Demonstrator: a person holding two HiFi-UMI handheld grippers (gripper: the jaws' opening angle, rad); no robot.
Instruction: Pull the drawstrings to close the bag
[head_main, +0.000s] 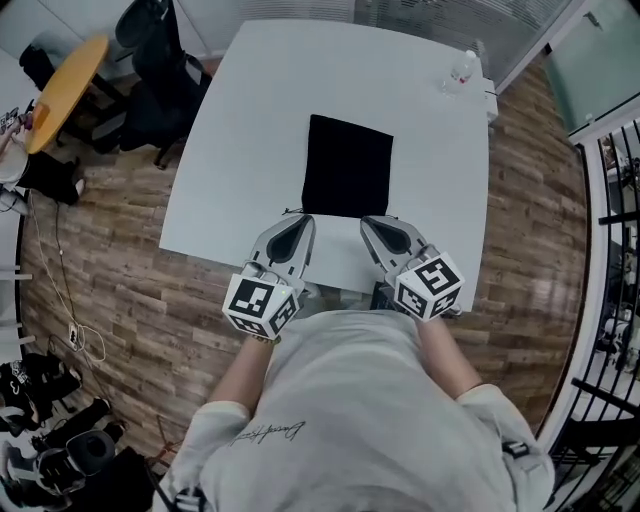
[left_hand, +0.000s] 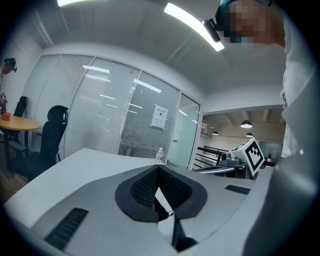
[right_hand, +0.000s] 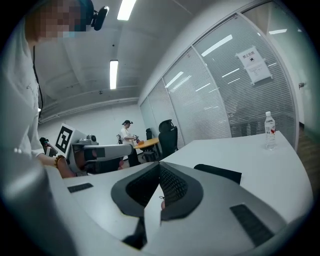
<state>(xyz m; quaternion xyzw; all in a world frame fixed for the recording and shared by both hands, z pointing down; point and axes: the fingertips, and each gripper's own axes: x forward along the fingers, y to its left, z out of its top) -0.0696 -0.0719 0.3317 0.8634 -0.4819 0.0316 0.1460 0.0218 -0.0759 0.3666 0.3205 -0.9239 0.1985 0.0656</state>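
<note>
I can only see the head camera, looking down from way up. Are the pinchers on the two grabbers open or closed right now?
Observer: Closed. The left gripper and the right gripper each show their jaws together in their own views.
Operator: Is there string in the left one?
Observer: A thin dark thread crosses the gap behind its tips. I cannot tell whether it is pinched.
Operator: What's on the wall behind the bottle?
Observer: A paper notice hangs on the glass wall.
</note>
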